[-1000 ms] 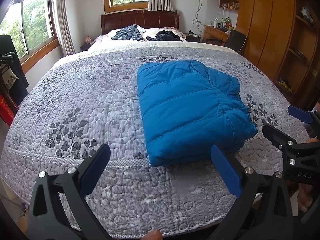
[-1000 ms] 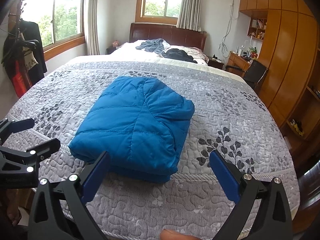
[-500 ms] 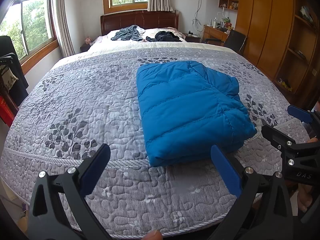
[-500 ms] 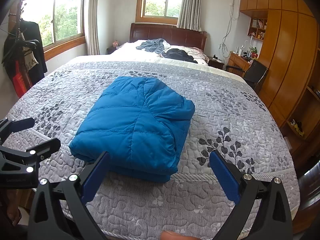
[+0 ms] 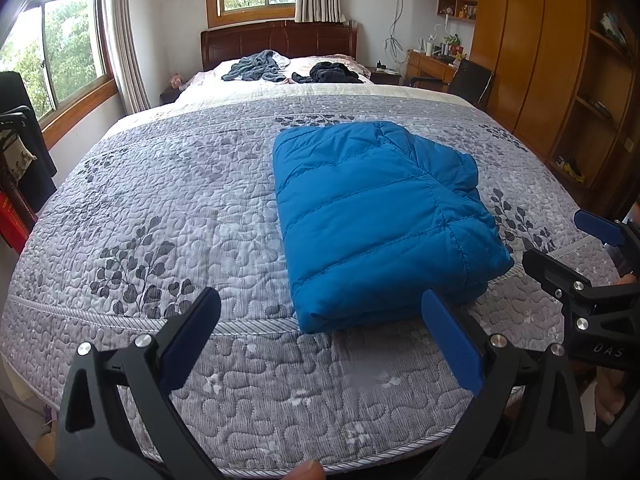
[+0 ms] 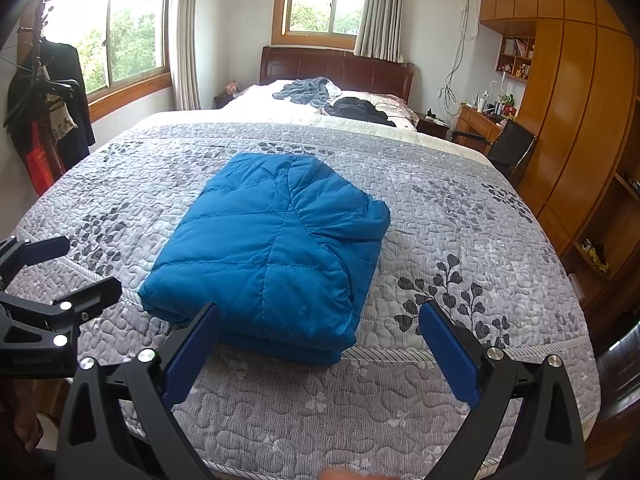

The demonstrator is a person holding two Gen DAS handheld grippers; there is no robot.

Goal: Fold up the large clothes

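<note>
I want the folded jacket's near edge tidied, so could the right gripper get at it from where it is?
Probably yes. The right gripper is open and empty, pointing at the near edge of the folded blue puffer jacket on the quilted bedspread, with nothing between. The left gripper sits off to the side.

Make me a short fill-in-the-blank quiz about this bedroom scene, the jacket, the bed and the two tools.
1. The folded puffer jacket is coloured ____.
2. The jacket lies on the grey quilted bedspread, and neither tool is ____ it.
3. The left tool and the right tool both have their jaws ____.
4. Two crumpled garments lie at the far end of the bed, by the wooden ____.

Missing words: blue; touching; open; headboard
</note>
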